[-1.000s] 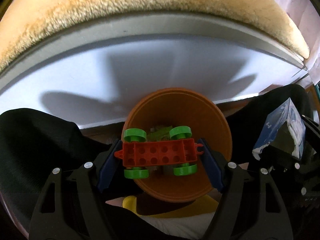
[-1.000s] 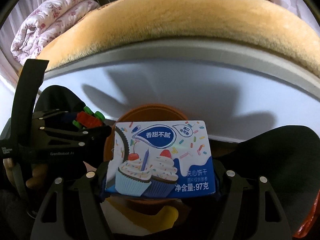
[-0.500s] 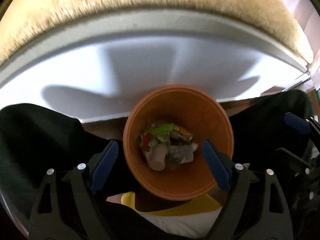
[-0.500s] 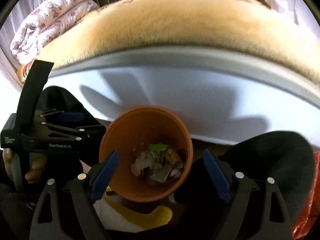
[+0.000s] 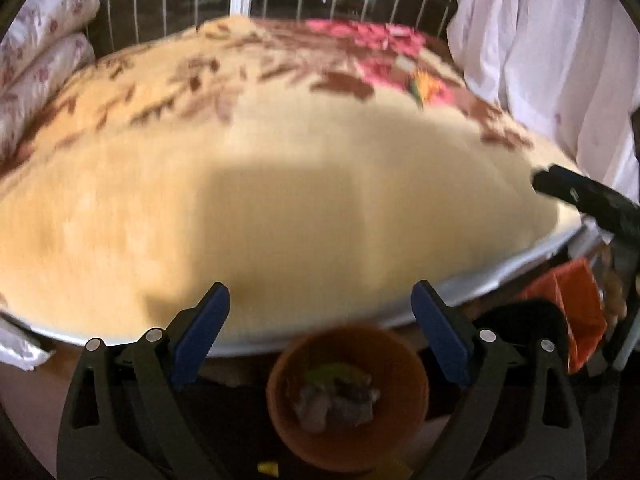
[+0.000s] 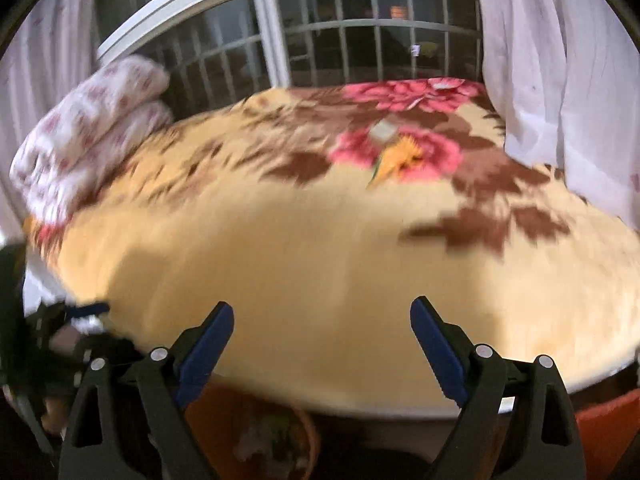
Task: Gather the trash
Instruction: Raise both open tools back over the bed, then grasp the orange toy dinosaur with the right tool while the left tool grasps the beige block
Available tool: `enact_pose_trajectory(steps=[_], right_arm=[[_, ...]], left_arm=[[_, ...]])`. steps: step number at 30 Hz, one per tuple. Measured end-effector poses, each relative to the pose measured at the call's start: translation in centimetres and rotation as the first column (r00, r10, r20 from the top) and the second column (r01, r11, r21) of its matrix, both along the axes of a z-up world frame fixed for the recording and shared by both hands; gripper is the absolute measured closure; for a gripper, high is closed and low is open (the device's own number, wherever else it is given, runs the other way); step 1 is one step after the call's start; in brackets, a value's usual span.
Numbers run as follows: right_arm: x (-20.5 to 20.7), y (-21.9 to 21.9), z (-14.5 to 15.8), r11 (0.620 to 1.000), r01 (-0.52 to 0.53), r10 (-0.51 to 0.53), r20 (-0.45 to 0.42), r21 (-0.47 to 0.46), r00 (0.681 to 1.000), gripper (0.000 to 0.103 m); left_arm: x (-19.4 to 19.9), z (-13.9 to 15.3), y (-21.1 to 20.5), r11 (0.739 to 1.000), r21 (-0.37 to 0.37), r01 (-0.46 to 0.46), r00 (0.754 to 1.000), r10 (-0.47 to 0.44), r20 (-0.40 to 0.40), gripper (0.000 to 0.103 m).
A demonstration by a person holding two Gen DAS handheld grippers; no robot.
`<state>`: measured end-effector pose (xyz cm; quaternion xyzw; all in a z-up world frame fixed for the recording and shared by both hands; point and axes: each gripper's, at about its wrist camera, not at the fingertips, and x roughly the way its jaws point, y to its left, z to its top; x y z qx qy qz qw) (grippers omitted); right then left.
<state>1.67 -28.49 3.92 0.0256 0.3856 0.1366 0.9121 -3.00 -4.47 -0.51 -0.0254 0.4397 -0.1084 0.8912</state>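
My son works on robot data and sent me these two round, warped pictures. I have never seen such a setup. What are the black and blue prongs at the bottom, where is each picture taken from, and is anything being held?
There is no robot here. A person holds a hand-operated two-finger gripper in each hand, and each gripper carries a fisheye camera looking forward along its fingers, hence the warped round view.

One picture is from the left gripper, the other from the right gripper. The prongs are their black fingers with blue pads. Both stand wide open, with nothing between them.

Ahead lies a bed under a yellow blanket with pink flowers, backed by a barred window. A small pale scrap sits on the far blanket; it is too blurred to identify. Below the bed edge is an orange bin with trash inside. At the right edge of the left picture an orange bag shows.
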Motion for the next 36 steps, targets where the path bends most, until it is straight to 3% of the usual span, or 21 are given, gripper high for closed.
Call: enact_pose_trajectory(steps=[5,10,17,20,22,23,24,29,36], right_arm=[[9.1,-0.7,0.7,0.995,0.1,-0.1,-0.015,-0.006,0.995,0.015],[17.2,-1.3,-1.5,0.979,0.203,-0.203,-0.089,-0.01,0.975,0.015],[25.0,-1.0,-5.0,0.956,0.284,-0.293,-0.179,-0.073,0.939,0.015],[27.2,-1.6,-6.8,0.94,0.334,-0.341,-0.253,-0.074,0.905,0.027],[27.1,-1.2,-7.0,0.932,0.346,-0.361,-0.232,-0.106,0.903,0.038],[26.7,-0.7,-6.9,0.931,0.341,-0.362,-0.209,-0.131,0.908,0.051],[26.3,-0.5,-6.7,0.933,0.332,-0.354,-0.197,-0.136,0.914,0.054],[22.7,-2.0,-5.1,0.952,0.304,-0.304,-0.175,-0.027,0.936,0.054],[13.6,-5.7,-1.3,0.968,0.244,-0.241,-0.055,0.064,0.969,0.054]], left_arm=[[4.2,1.2,-0.5,0.999,-0.034,-0.014,1.0,0.015,0.024,0.013],[6.8,1.8,-1.2,0.998,-0.054,-0.013,0.999,0.015,0.039,0.013],[9.4,1.2,-1.0,0.997,-0.077,-0.018,0.999,0.02,0.025,0.013],[10.4,1.3,-1.0,0.996,-0.089,-0.022,0.999,0.024,0.023,0.013],[11.0,1.5,-1.3,0.996,-0.086,-0.019,0.999,0.021,0.027,0.013],[11.3,1.6,-1.4,0.996,-0.083,-0.018,0.999,0.021,0.031,0.013],[11.6,1.8,-1.7,0.997,-0.074,-0.016,0.999,0.018,0.037,0.013],[14.0,2.0,-3.3,0.999,-0.044,0.011,1.0,-0.01,0.026,0.013],[19.7,2.5,-8.9,0.996,-0.005,0.093,0.995,-0.093,0.03,0.013]])
